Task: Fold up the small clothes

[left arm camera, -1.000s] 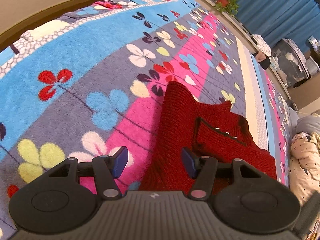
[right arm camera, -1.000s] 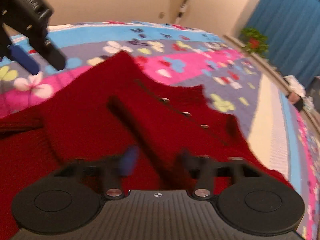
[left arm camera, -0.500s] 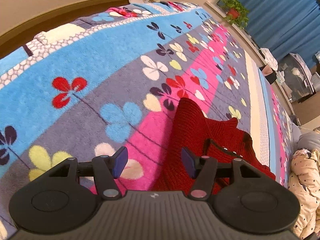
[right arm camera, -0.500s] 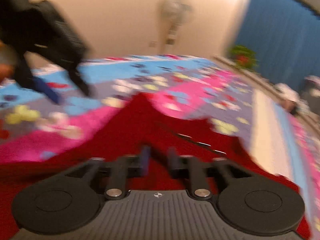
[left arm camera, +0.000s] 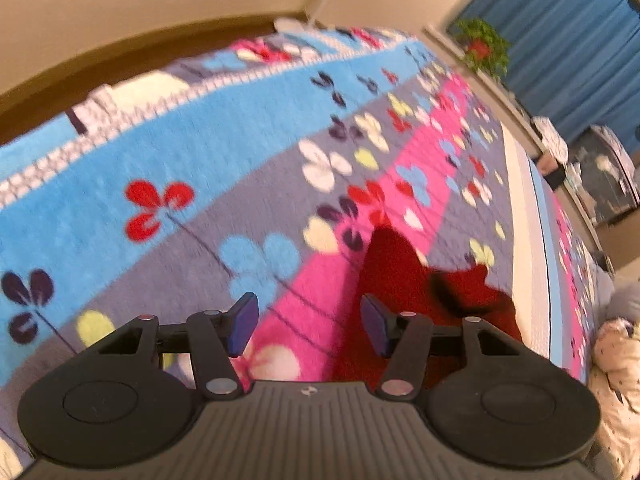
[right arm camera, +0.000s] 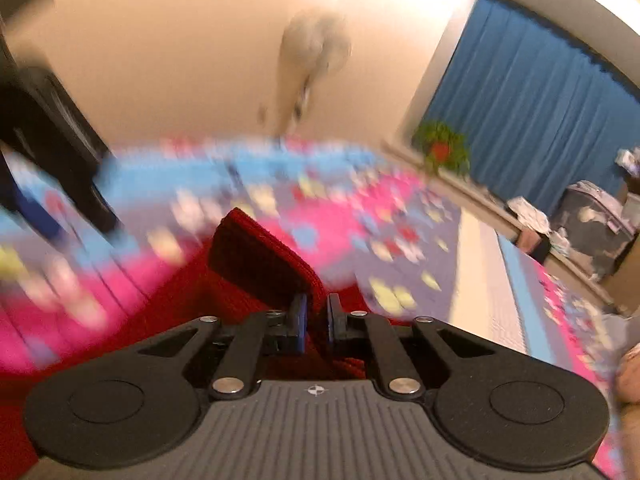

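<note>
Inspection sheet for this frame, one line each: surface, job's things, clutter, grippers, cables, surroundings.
Surface: floral fleece blanket spread over a bed.
Job's things: red knit sweater lying on the blanket, one edge lifted.
Clutter: pale dotted bundle at the bed's edge.
Grippers: left gripper open, holding nothing; right gripper shut on the sweater's edge.
Cables: nothing seen.
Surroundings: blue curtains, potted plant, standing fan, blurred.
</note>
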Tool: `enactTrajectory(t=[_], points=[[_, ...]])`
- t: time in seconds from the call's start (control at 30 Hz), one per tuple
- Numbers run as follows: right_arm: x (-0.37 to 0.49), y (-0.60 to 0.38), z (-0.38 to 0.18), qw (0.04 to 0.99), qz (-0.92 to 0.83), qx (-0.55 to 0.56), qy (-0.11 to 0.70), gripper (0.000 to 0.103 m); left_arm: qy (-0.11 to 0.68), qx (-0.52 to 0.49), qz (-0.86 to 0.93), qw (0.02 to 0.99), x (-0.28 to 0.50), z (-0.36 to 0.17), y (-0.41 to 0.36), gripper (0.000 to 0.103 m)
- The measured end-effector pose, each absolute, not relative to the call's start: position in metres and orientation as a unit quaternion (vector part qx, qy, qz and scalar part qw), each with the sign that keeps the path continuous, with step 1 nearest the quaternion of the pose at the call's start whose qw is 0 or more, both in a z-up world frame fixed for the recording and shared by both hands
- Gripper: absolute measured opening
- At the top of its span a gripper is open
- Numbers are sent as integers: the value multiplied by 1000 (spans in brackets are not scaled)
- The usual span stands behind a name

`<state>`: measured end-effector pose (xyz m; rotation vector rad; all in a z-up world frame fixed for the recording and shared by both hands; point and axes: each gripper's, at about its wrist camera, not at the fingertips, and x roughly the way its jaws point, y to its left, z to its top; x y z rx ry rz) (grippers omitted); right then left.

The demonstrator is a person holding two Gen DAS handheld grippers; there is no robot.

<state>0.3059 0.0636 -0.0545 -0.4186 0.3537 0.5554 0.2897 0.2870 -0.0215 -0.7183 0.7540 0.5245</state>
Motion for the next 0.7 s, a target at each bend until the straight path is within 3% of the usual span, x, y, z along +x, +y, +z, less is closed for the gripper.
enactTrajectory(t=[0.07,0.13,0.17,0.3,0.37,0.53,0.6,0.7], points=[[298,77,-74,905,307,-216,200,11,351,-333,251,839,289,-19,286,62],[305,90,-107,866,325,-256,282,16,352,-329,245,841,289,-17,285,62],[302,89,-114,868,318,-267,274,16,352,-330,240,842,289,-17,285,62],[302,57,-80,900,296,-184,261,47,351,-320,210,855,294,-14,277,62],[306,24,-61,925,261,-142,238,58,360,-317,183,858,300,-17,267,62],[343,-72,-49,968,59,-95,226,62,372,-291,150,869,305,-19,244,62],[362,-109,-51,969,-16,-57,238,76,374,-287,150,869,305,-21,242,62],[392,-155,-60,958,-50,17,280,80,377,-279,157,869,307,-23,242,62]])
